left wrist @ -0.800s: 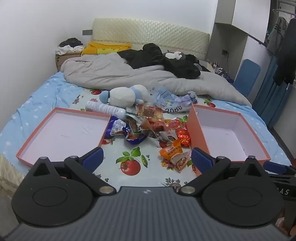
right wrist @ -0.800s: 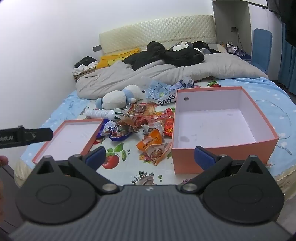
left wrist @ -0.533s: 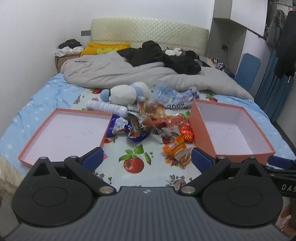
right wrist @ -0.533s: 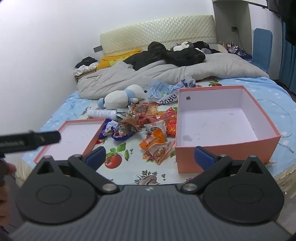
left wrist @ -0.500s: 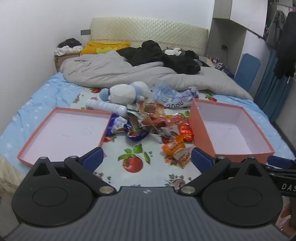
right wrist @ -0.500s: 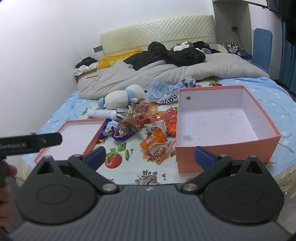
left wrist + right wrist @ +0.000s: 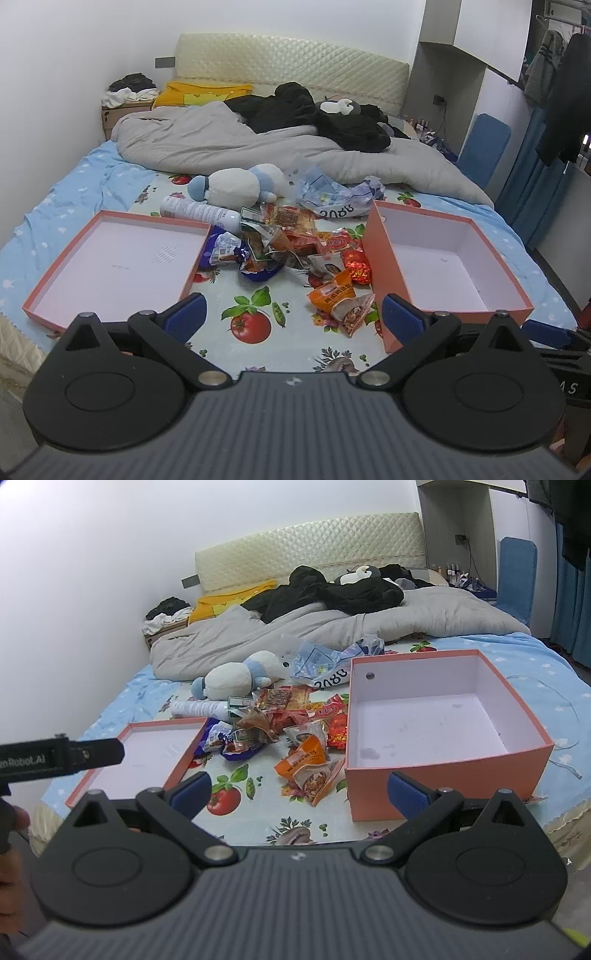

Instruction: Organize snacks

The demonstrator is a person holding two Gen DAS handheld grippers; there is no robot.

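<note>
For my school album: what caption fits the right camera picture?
Open tongs face spilled snacks beside an empty box.

White walls, quilted cream headboard, blue curtains

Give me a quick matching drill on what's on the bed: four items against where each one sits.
1. deep box
2. shallow lid
3. plush toy
4. orange packet

A. left of the snack pile
B. nearest edge of the pile
C. right of the pile
D. behind the pile, by the grey duvet

Pairs: 1-C, 2-A, 3-D, 4-B
</note>
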